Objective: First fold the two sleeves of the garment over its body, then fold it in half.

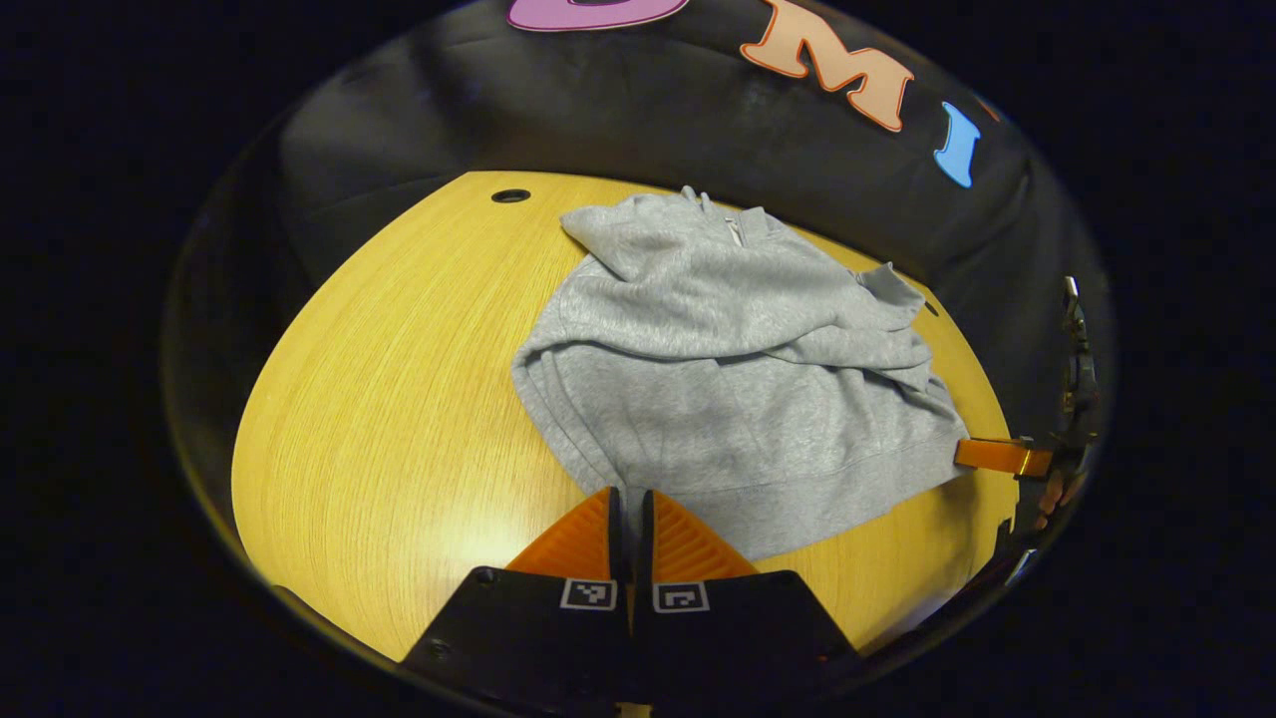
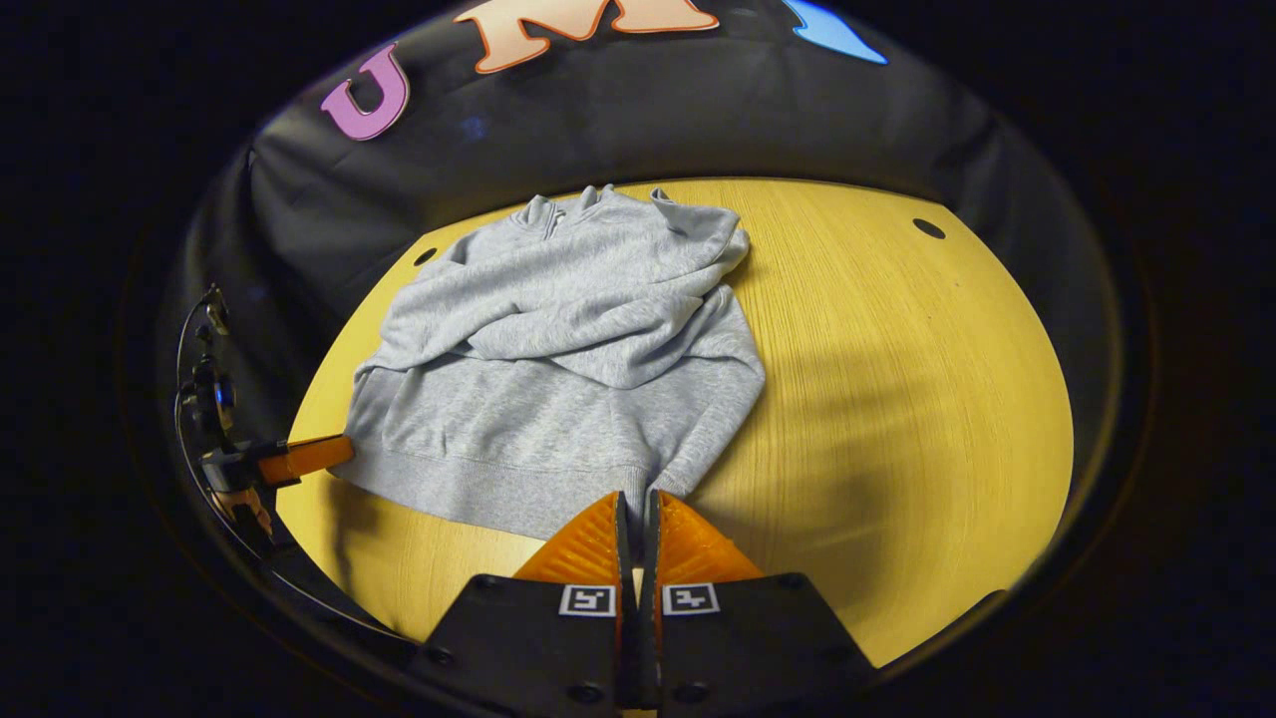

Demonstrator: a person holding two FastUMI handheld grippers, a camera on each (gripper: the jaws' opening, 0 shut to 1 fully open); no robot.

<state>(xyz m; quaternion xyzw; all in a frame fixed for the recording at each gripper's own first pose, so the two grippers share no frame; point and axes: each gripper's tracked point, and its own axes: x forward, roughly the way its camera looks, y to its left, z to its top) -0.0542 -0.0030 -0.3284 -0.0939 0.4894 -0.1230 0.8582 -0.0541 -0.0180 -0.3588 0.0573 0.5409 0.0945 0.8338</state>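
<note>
A grey sweatshirt (image 1: 718, 399) (image 2: 538, 409) lies flat on the yellow wooden table (image 1: 399, 399) (image 2: 897, 399), collar toward the far wall. Both sleeves lie folded across its chest. In the left gripper view my left gripper (image 1: 630, 494) is shut, its tips pinching one corner of the bottom hem. My right gripper (image 2: 635, 496) is shut the same way on the opposite hem corner. Each gripper also appears from the side in the other's view, the right gripper (image 1: 987, 455) and the left gripper (image 2: 319, 455), both with tips at the hem's corners.
The round table has small dark cable holes (image 1: 510, 195) (image 2: 928, 228) near its far rim. Bare tabletop lies beside the garment. The black booth wall (image 1: 698, 120) stands just behind the collar. A hand (image 1: 1052, 494) holds the right gripper.
</note>
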